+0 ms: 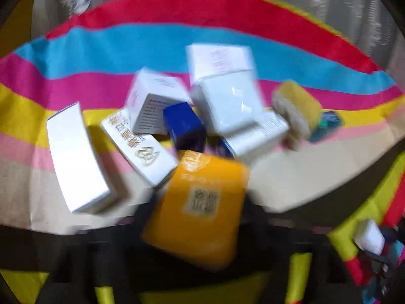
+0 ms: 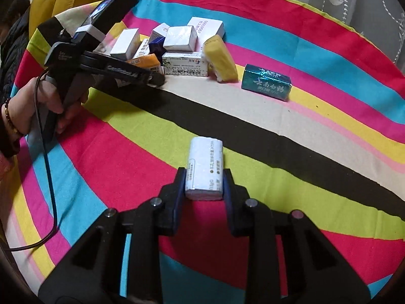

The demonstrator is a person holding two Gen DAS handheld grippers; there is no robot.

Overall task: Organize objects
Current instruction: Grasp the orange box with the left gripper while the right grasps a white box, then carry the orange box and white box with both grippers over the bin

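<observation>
The right gripper [image 2: 204, 182] clamps a white pack [image 2: 204, 168], while the left gripper [image 1: 195, 202] pinches an orange box [image 1: 200, 207] and could topple the pile [image 2: 174, 43].

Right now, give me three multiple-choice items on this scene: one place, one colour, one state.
1. Where is the teal box?
A. On top of the box pile
B. Alone on the striped cloth, right of the pile
C. On the floor

2. What colour is the sponge beside the pile?
A. Green
B. Yellow
C. Red

3. The right gripper has its jaws:
A. Wide open, empty
B. Shut on nothing
C. Shut on a white packet

Answers: B, it sits apart from the pile on the cloth; B, its broad face is yellow; C, both jaws press the packet's sides.
</observation>
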